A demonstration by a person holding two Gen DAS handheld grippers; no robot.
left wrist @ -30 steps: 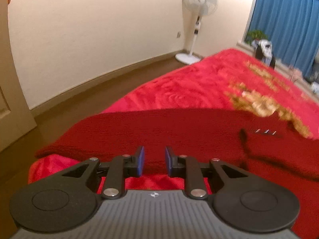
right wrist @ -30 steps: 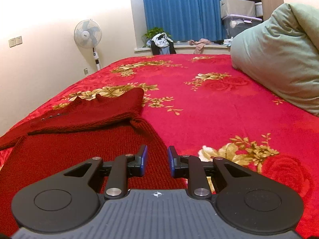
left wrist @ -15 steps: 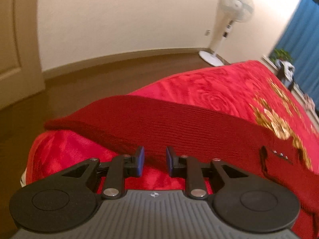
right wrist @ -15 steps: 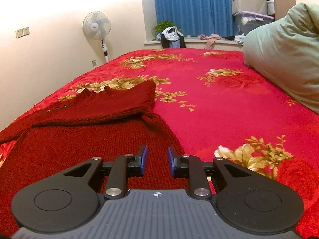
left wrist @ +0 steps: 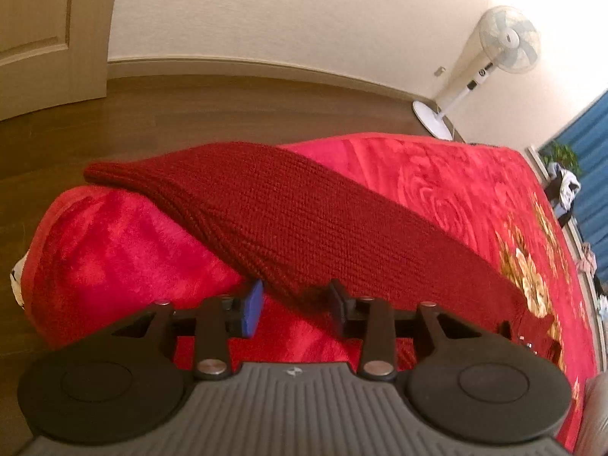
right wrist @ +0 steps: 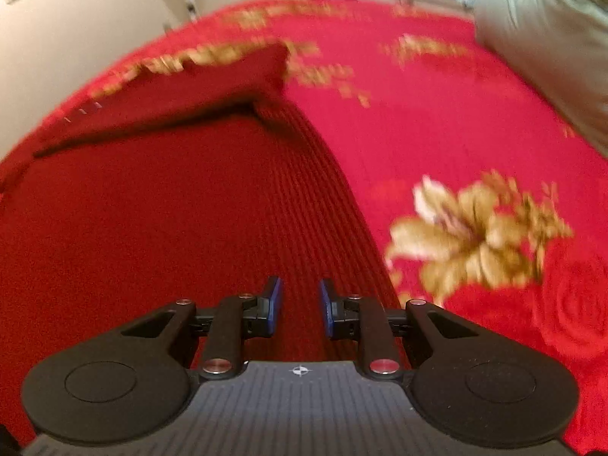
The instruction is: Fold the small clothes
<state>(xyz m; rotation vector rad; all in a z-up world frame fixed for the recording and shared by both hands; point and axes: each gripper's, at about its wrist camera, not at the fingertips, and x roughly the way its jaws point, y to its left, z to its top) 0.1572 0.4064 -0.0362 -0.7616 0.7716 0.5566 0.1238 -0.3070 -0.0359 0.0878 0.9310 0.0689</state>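
- Red plush bedspread (right wrist: 437,121) with gold flowers covers the bed and carries everything; its pile looks grippy, so the knit will likely drag on it and not slide.
- Dark red knitted sweater (right wrist: 171,228) lies spread flat on the near part of the bed, its upper part already turned over in a loose fold further off. It reads as soft, limp and fairly thick, light enough to lift by an edge, stretchy and apt to sag if held at one point only.
- One sleeve (left wrist: 273,220) reaches out to the bed's corner, its cuff end hanging just over the edge above the wooden floor (left wrist: 228,110). The ribbed hem and side edges look the best places to take hold.
- A grey-green pillow (right wrist: 547,49) sits well off to the right and seems no obstacle; a standing fan (left wrist: 490,64) is by the wall, away from the bed.
- The left claw (left wrist: 296,306) has just been spreading; its pads stand apart with the sleeve's lower edge between them, not pressed.
- The right claw (right wrist: 300,306) is held narrowly apart over the sweater's ribbed side edge, pinching nothing that shows.
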